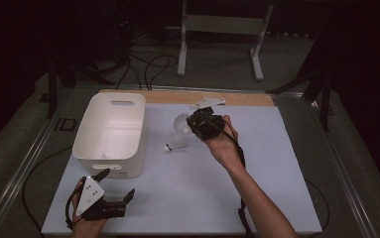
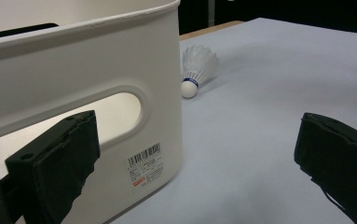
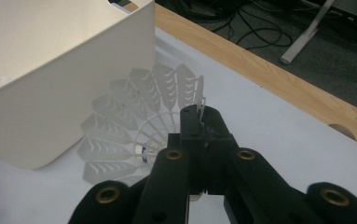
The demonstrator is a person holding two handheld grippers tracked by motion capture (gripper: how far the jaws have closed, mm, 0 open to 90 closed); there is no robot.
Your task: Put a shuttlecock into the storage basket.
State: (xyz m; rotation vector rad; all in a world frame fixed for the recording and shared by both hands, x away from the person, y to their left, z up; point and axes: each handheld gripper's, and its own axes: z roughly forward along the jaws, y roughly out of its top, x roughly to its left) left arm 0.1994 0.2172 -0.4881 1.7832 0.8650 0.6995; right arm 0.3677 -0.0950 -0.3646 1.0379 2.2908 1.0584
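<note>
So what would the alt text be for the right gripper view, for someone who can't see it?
The right gripper, its black jaws shut, pinches the rim of a white feathered shuttlecock just above a pale blue mat. A white plastic bin stands at the left, close beside the feathers; the table's wooden edge and a dark floor lie beyond.

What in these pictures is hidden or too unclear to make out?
- Held shuttlecock: its cork, right gripper view, hidden behind the right gripper.
- Barcode label on the white bin: left gripper view, print too small.
- Bin floor: high view, mostly hidden by the near wall.
- Left gripper: high view, hand cut off by the bottom edge.
</note>
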